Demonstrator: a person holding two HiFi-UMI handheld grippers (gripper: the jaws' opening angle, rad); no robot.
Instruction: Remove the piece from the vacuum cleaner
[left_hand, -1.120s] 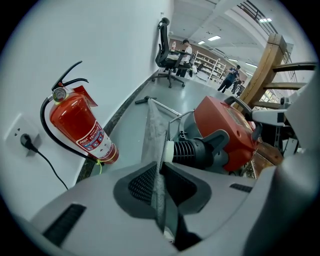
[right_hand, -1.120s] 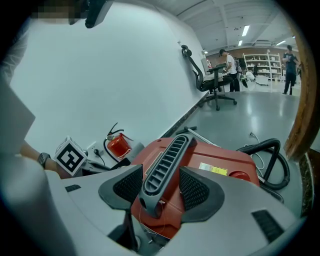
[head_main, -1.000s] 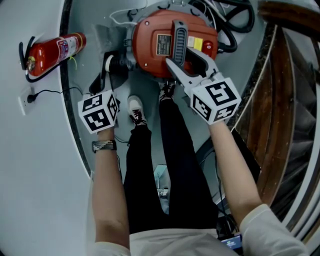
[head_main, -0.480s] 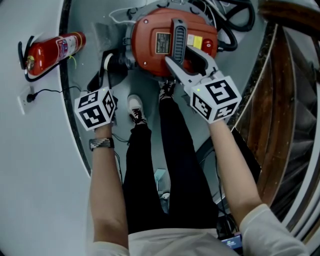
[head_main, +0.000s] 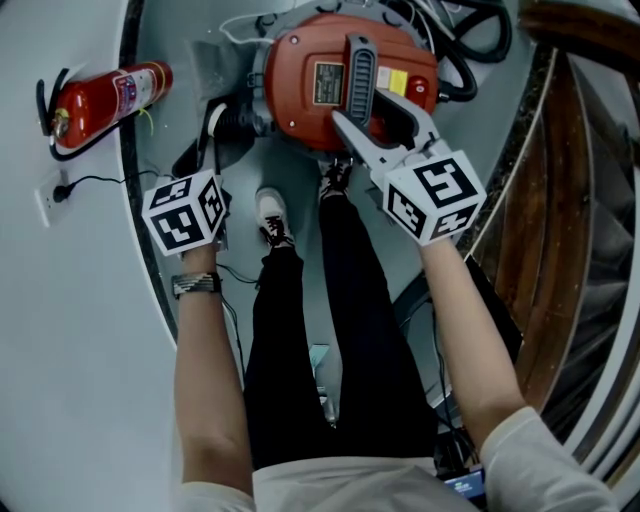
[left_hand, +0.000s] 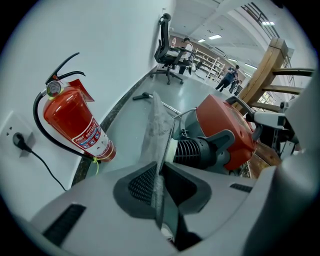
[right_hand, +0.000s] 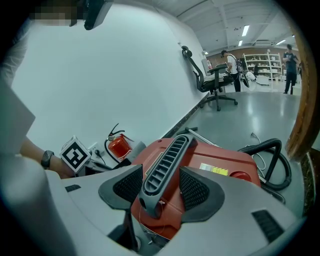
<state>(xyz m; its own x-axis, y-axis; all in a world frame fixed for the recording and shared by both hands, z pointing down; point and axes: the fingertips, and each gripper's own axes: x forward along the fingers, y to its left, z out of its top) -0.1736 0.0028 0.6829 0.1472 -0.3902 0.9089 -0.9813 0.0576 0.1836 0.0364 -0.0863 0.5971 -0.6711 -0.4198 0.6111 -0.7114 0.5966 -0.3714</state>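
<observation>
Edgewise, grey panel (left_hand: 154, 125) between left gripper's (left_hand: 160, 186) jaws

In the head view, the marker cube (head_main: 185, 212) hides the left gripper's (left_hand: 159, 175) jaws. The vacuum cleaner's (head_main: 300, 112) black hose (head_main: 458, 95) runs off the top edge. Print on its rating plate (head_main: 327, 82) is too small to read.

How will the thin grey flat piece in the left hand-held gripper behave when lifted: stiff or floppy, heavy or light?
The thin grey flat piece stands straight beyond the left hand-held gripper without sagging, so it is probably fairly stiff. Seen edge-on it is thin, so likely light. Its surface looks rough, so slipping seems unlikely.
</observation>
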